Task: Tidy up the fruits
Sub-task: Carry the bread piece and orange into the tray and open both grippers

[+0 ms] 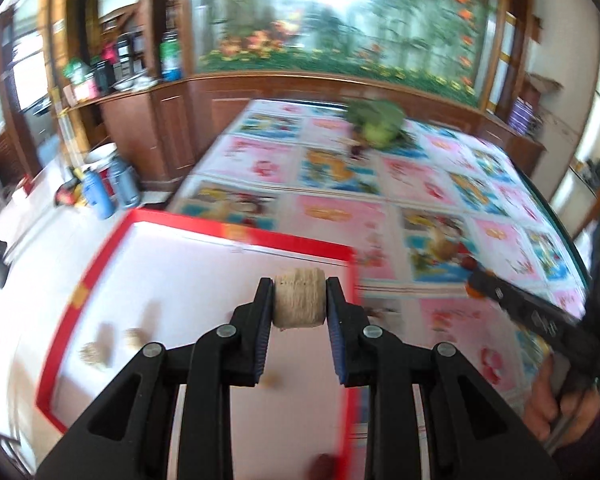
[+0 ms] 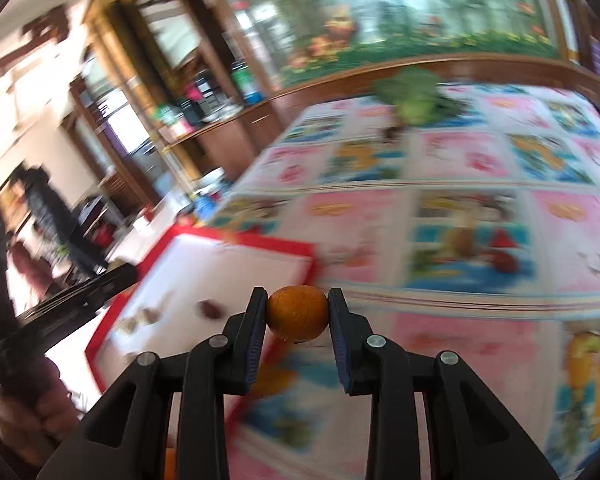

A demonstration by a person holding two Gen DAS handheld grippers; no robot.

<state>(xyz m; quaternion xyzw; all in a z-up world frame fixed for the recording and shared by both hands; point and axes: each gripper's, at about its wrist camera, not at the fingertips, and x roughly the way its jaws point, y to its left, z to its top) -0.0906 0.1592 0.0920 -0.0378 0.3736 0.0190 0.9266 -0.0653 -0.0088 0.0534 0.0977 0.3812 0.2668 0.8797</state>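
Note:
My left gripper (image 1: 299, 298) is shut on a pale beige ridged fruit (image 1: 299, 297) and holds it above a red-rimmed white tray (image 1: 100, 264). Small beige fruits (image 1: 96, 354) and a dark red one (image 1: 324, 465) lie in the tray. My right gripper (image 2: 297, 312) is shut on a small orange fruit (image 2: 297, 312), held above the table just right of the tray (image 2: 284, 245). The right gripper also shows in the left wrist view (image 1: 474, 283) at the right. Both views are blurred by motion.
The table has a colourful pink and blue patterned cloth (image 1: 340, 168). A green leafy bunch (image 1: 380, 124) lies at its far side, with a dark small fruit (image 1: 356, 151) beside it. More fruit (image 2: 500, 258) lies on the cloth. Bottles (image 1: 100, 192) stand on the floor at left.

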